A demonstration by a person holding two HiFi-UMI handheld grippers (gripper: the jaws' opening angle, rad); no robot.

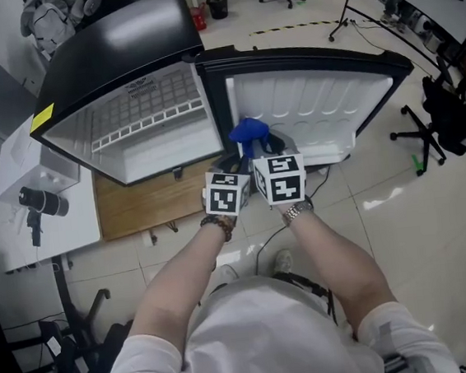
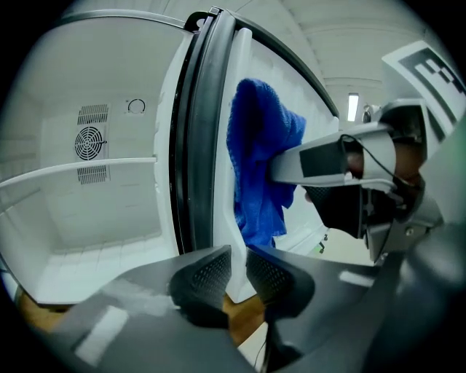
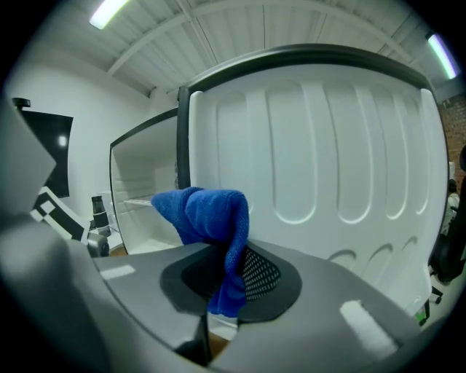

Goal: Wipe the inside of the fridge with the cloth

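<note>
Although the black box-shaped fridge (image 1: 110, 37) bore a small label (image 1: 140, 85) on its white lining, the print was too small to read; inside sat a white wire shelf (image 1: 147, 120). The left gripper's (image 2: 239, 266) jaws pinched the near edge of the open white-lined door (image 1: 315, 98) at right. The right gripper's (image 3: 231, 273) jaws pinched the blue terry cloth (image 3: 207, 215) near that door.

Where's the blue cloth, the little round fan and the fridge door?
blue cloth (image 3: 207, 213): right gripper view, its bunched top fold.
fan (image 2: 90, 143): left gripper view, middle of its round grille.
fridge door (image 1: 307, 103): head view, its white inner side.
</note>
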